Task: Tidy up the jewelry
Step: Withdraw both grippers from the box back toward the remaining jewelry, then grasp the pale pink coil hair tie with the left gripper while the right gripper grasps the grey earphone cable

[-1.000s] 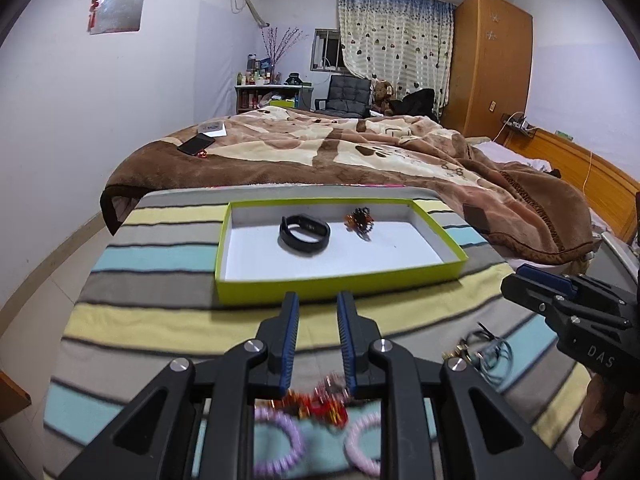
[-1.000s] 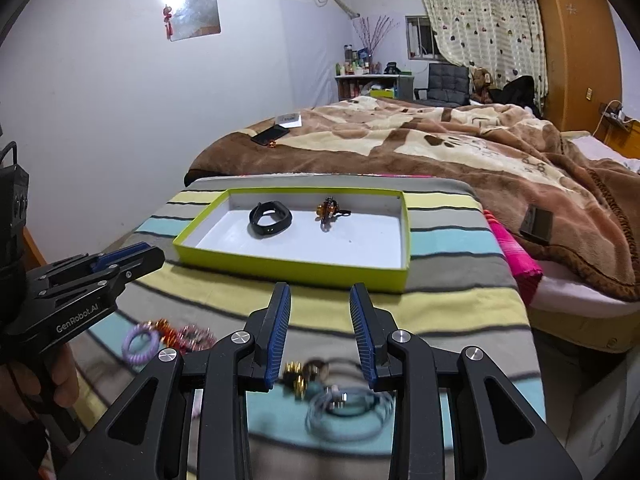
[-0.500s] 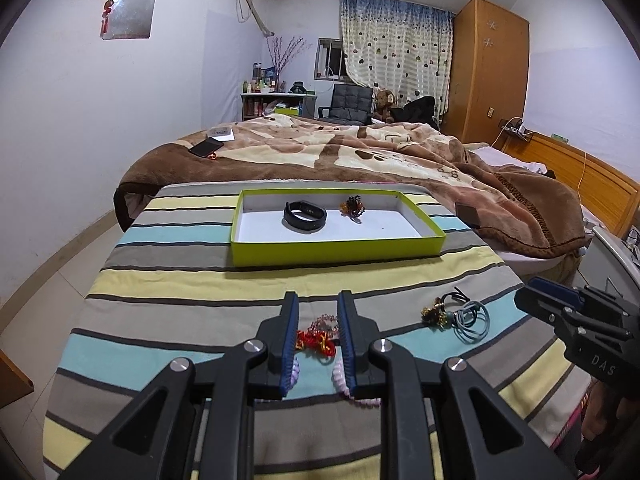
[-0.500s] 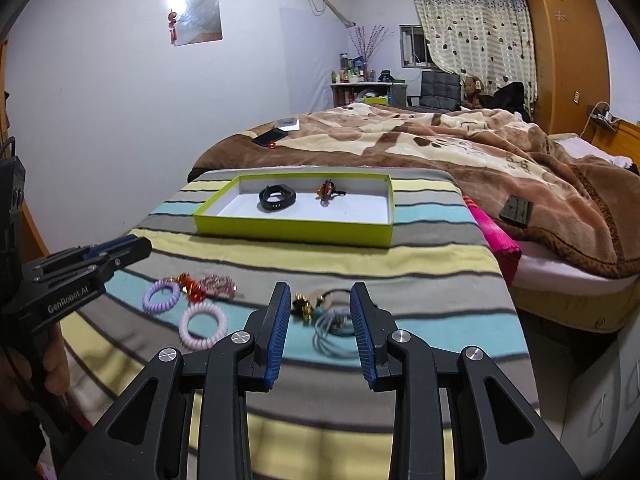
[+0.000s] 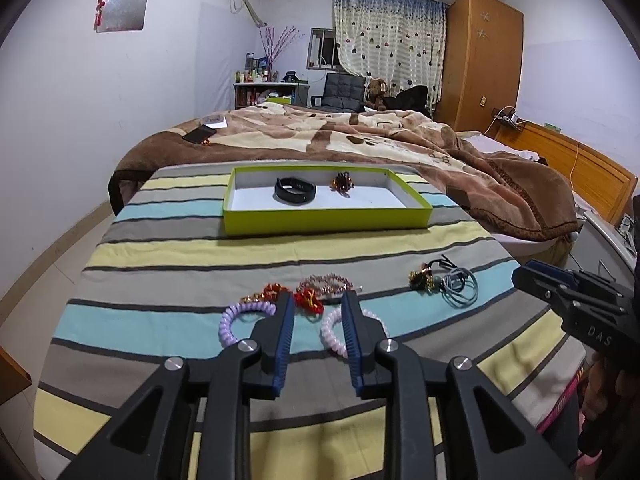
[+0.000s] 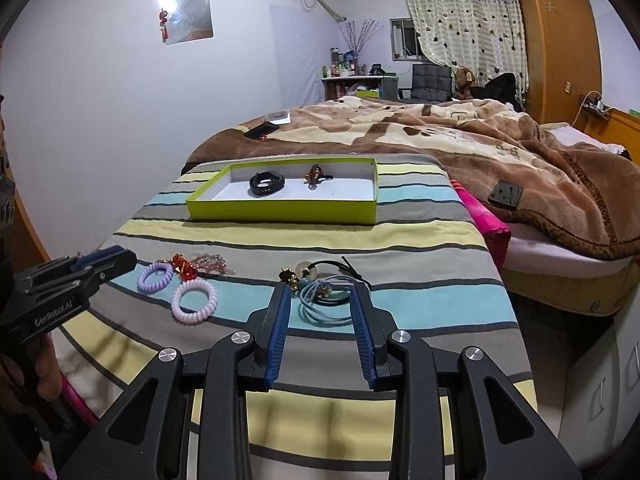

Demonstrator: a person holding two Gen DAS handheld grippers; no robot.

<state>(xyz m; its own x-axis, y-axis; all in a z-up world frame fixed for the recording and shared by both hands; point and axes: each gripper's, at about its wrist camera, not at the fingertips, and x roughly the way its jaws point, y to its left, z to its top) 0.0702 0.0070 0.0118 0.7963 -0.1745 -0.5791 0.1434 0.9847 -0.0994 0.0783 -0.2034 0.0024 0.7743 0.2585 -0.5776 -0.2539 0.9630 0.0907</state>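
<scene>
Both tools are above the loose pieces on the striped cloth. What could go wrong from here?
1. The red ornament touches the pink beaded piece, so the left tool, its jaws opening and empty, may drag both.
2. The blue cords overlap the black hair tie and gold charm; the open right tool could lift a tangle.

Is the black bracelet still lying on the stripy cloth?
No, the black bracelet lies inside the green tray, beside a small brown ornament.
</scene>
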